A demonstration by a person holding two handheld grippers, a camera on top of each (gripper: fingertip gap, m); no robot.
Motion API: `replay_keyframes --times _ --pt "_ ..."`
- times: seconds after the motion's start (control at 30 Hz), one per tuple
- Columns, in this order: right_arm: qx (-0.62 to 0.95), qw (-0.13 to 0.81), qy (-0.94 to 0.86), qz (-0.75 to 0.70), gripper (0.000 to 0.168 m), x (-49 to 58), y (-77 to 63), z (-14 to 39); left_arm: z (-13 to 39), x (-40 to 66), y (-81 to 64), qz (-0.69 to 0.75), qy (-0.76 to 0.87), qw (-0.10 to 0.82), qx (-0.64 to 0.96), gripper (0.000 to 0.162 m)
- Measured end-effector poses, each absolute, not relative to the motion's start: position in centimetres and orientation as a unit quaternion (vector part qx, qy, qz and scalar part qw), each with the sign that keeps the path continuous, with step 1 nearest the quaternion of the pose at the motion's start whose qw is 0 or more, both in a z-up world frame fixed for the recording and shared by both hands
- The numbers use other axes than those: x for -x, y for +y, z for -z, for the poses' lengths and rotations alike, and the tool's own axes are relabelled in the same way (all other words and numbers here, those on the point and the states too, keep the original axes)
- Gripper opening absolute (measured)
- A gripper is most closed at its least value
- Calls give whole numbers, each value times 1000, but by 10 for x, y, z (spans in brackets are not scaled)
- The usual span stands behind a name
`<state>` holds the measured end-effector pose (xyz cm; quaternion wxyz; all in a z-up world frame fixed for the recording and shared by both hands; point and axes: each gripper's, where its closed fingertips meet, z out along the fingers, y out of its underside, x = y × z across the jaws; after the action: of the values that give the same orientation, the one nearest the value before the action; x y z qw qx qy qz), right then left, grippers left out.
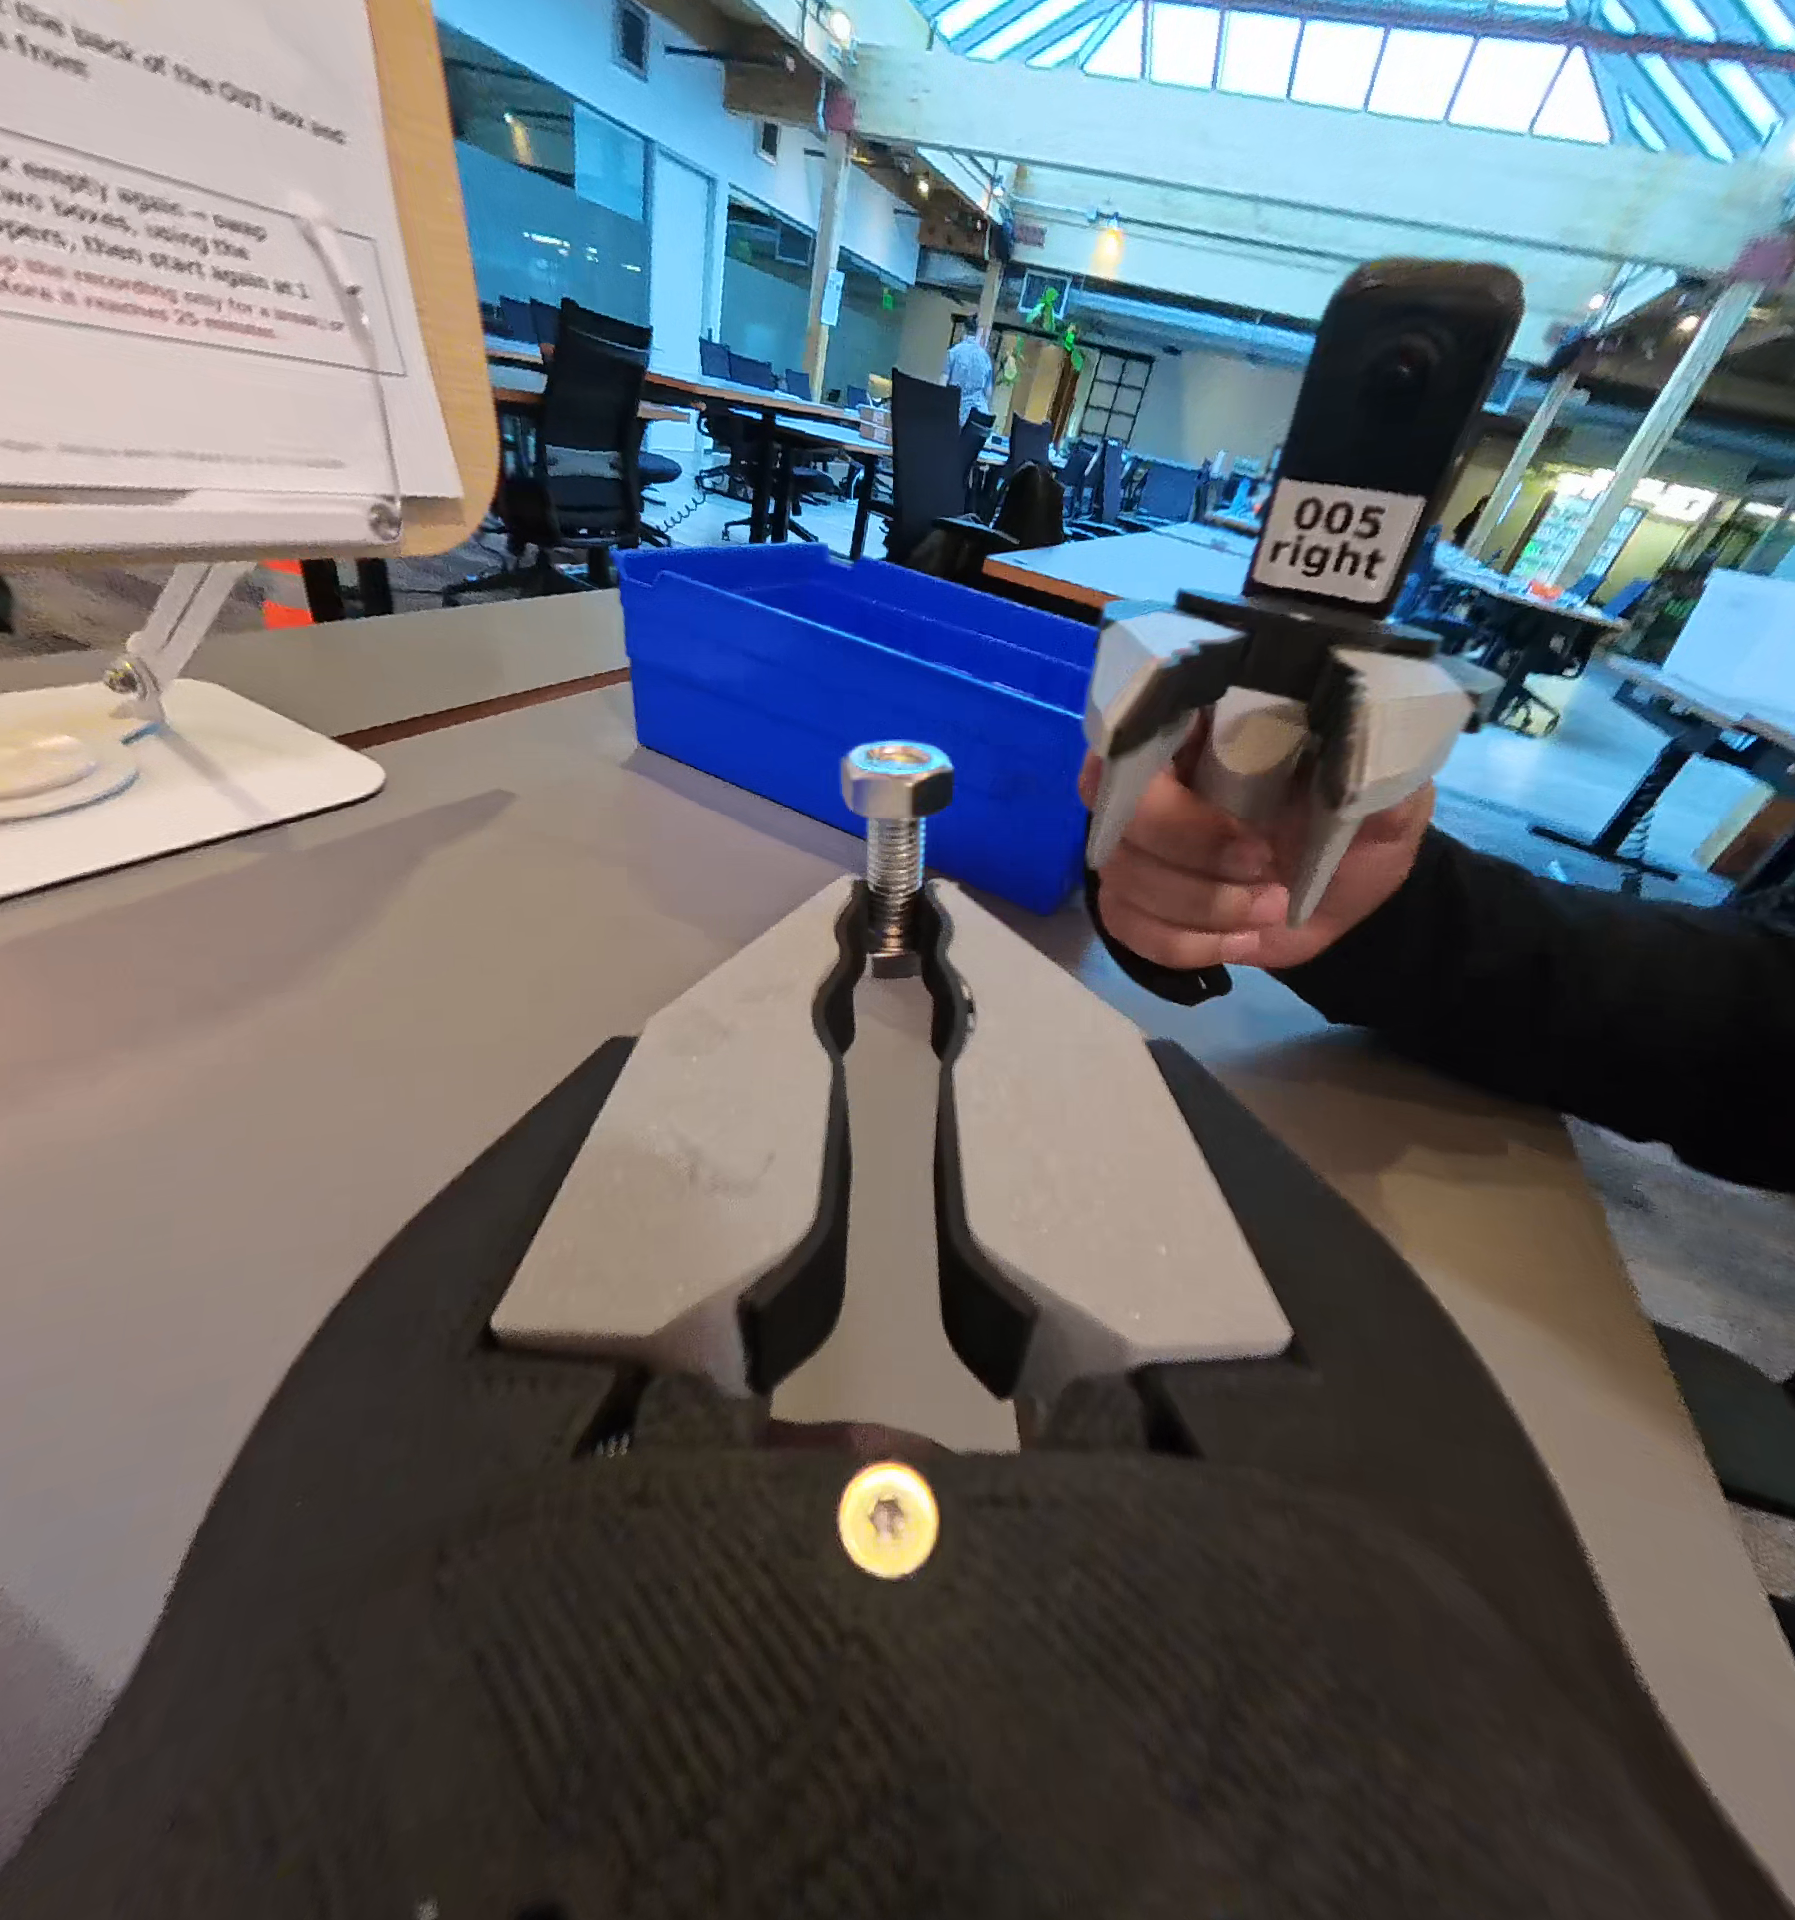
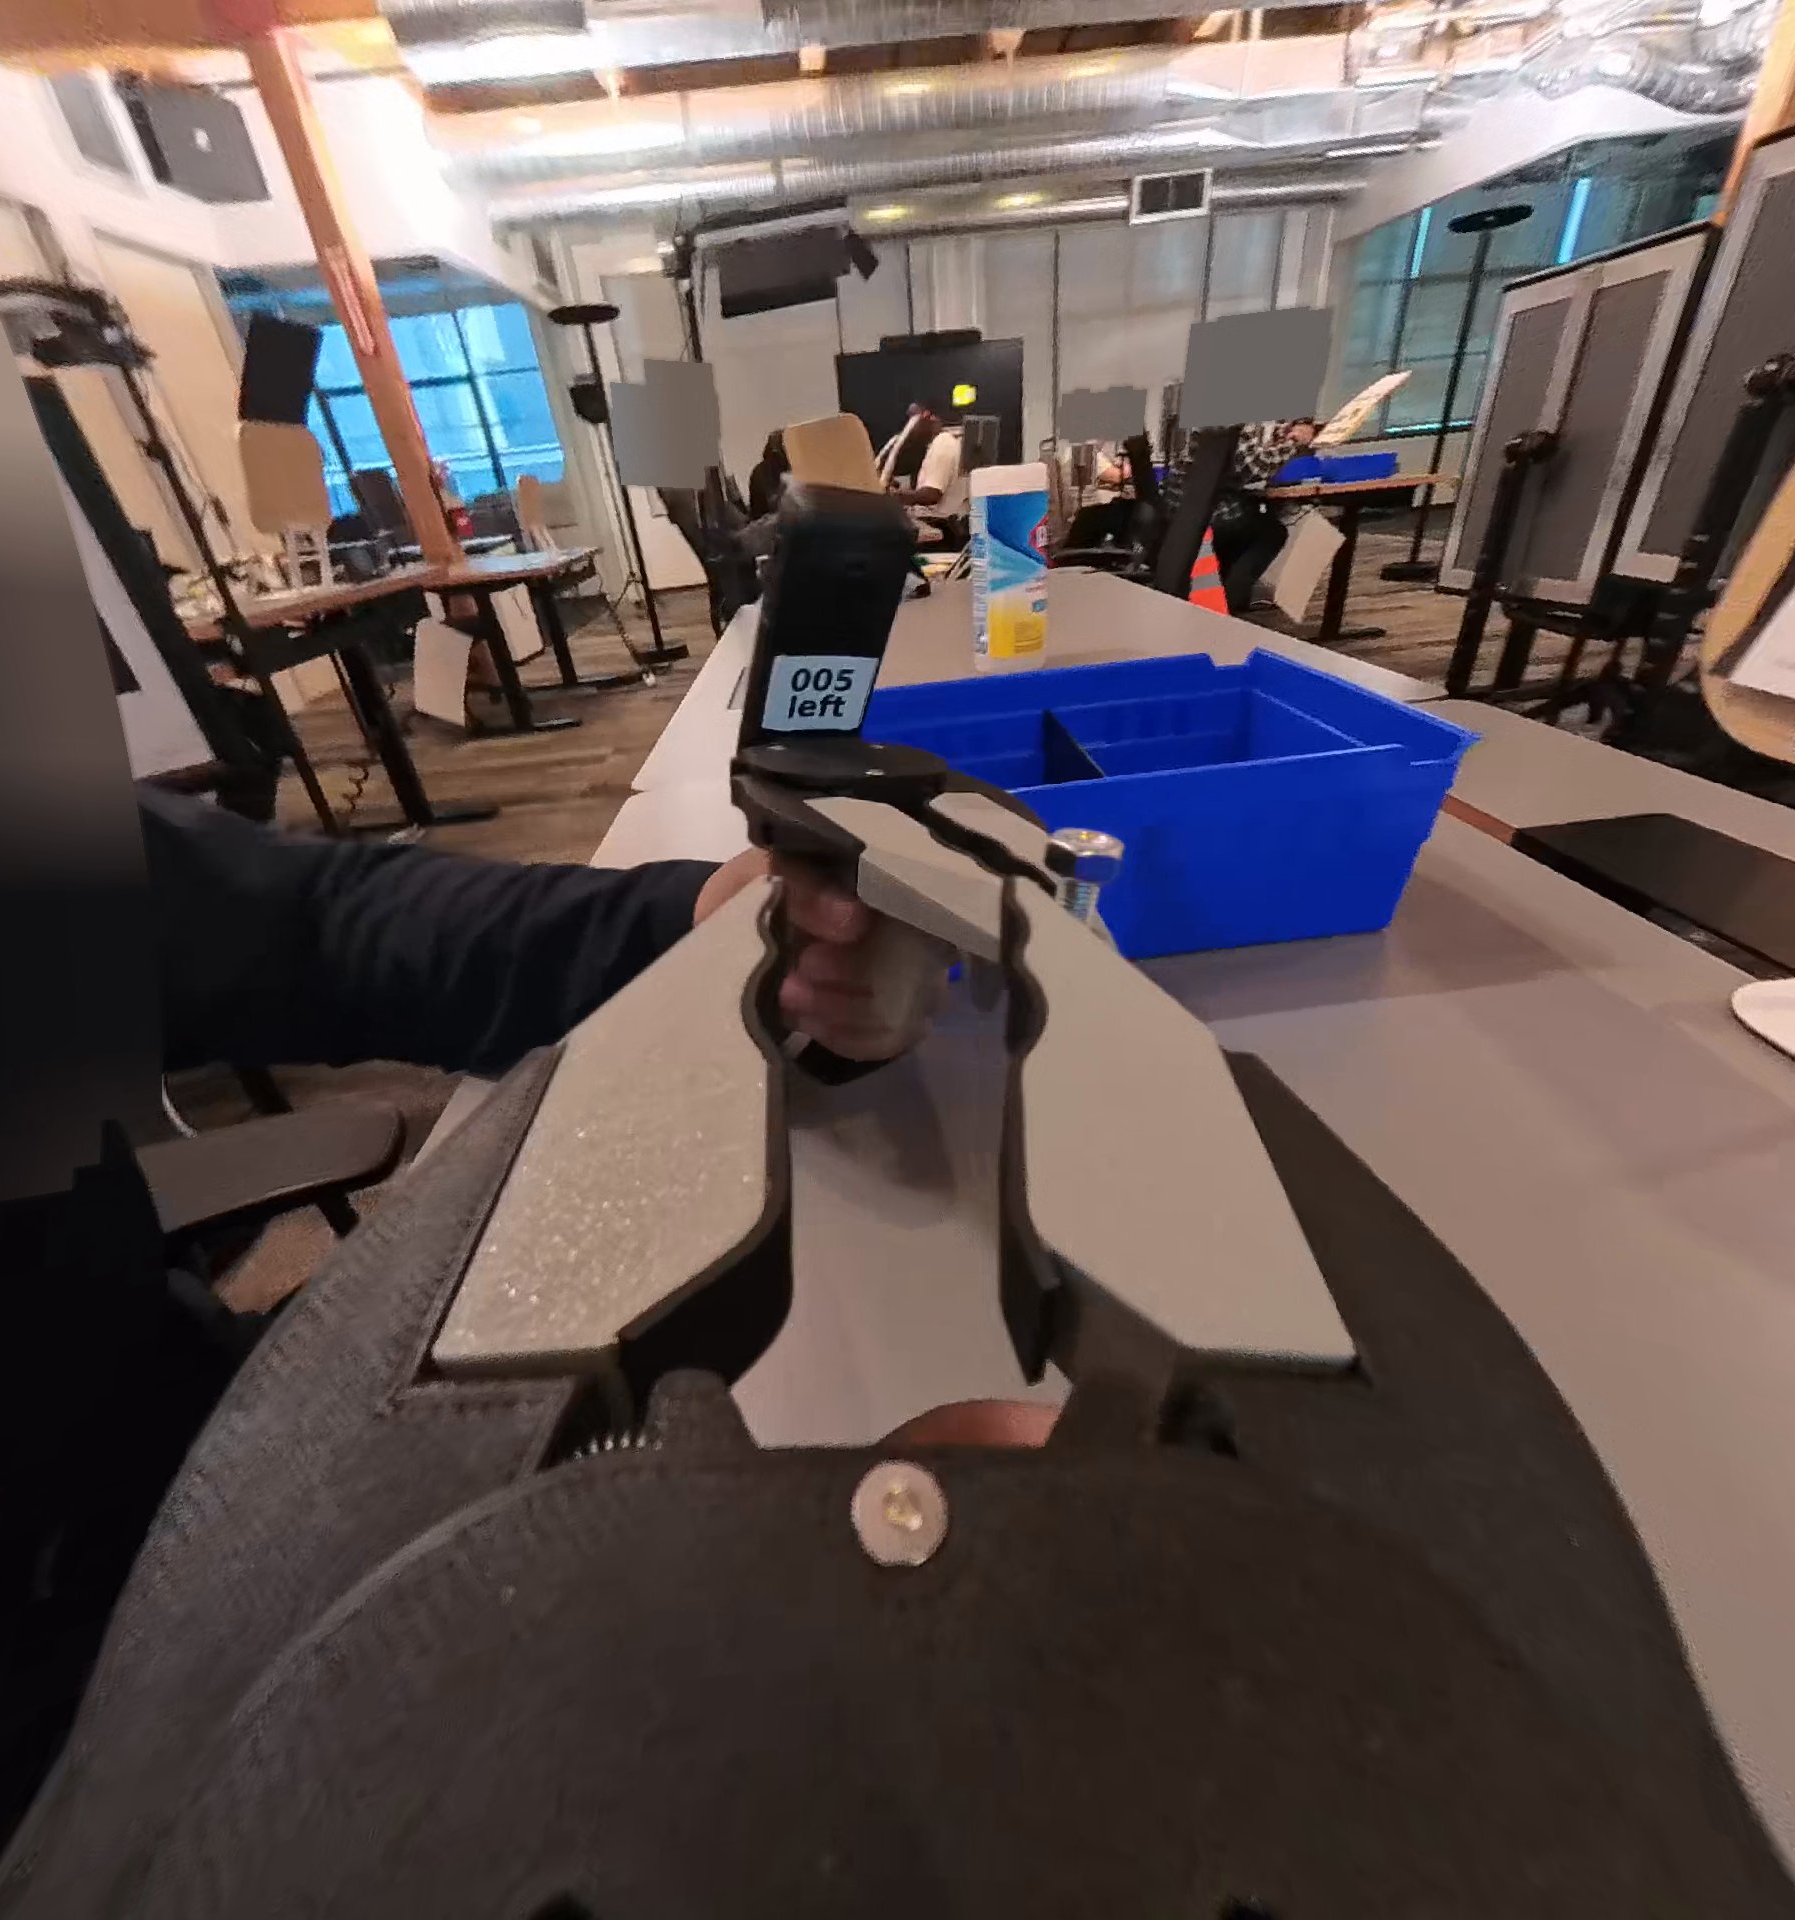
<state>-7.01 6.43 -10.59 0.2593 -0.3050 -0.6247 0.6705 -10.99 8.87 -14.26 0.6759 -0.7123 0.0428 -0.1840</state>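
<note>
Left tool [image 1: 891, 935] is clamped narrow on a silver bolt [image 1: 893, 831], gripping the threaded shank near its lower end; the bolt stands upright between the fingertips, with a hex nut [image 1: 895, 777] at its top end, clear above the tool. To the left of this tool a white document stand [image 1: 145, 769] rests on the grey tabletop [image 1: 457, 935]. Just beyond the tool's tips sits a blue bin [image 1: 851, 727], its inner compartments open to view from the right wrist camera. To the right of the left tool, the right tool [image 2: 888, 966] is held up above the tabletop, jaws parted to a moderate gap, nothing between them; the person's hand [image 1: 1215, 883] wraps its handle. Beyond the bin, a wipes canister [image 2: 1009, 566] stands well apart. Risks, as judged: grip is on threads only, a small contact patch, so the bolt could pivot or slip out if the right tool pushes sideways on the nut. Any misalignment of the nut on the thread could cross-thread or jam it.
</note>
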Motion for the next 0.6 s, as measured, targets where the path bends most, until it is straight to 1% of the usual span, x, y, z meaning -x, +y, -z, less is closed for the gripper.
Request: replay_keyframes --times 0.07,0.1,0.23,0.3,0.37,0.47,0.5,0.53,0.57,0.6 --pt "321 262 -618 -668 51 74 69 107 143 113 89 185 36 678 711 6" --pt "327 264 -618 -665 55 76 70 109 143 110 89 187 42 677 711 6" --pt "344 265 -622 -652 65 84 67 118 145 83 88 207 91 667 710 6" --pt "340 258 -628 -651 66 84 60 121 147 69 87 214 119 662 708 6" --pt "325 246 -643 -648 56 81 51 125 149 64 88 203 128 659 713 6" --pt "324 276 -650 -630 60 82 57 125 151 78 91 174 108 663 720 7" --pt "324 280 -648 -630 55 81 60 124 149 86 91 173 92 666 719 7" --pt "312 272 -647 -640 28 77 60 121 148 94 91 177 73 669 718 7" --pt "300 261 -643 -655 21 72 58 116 148 105 92 177 48 669 720 6" --pt "302 258 -633 -664 28 71 60 112 148 112 92 180 32 668 721 6"
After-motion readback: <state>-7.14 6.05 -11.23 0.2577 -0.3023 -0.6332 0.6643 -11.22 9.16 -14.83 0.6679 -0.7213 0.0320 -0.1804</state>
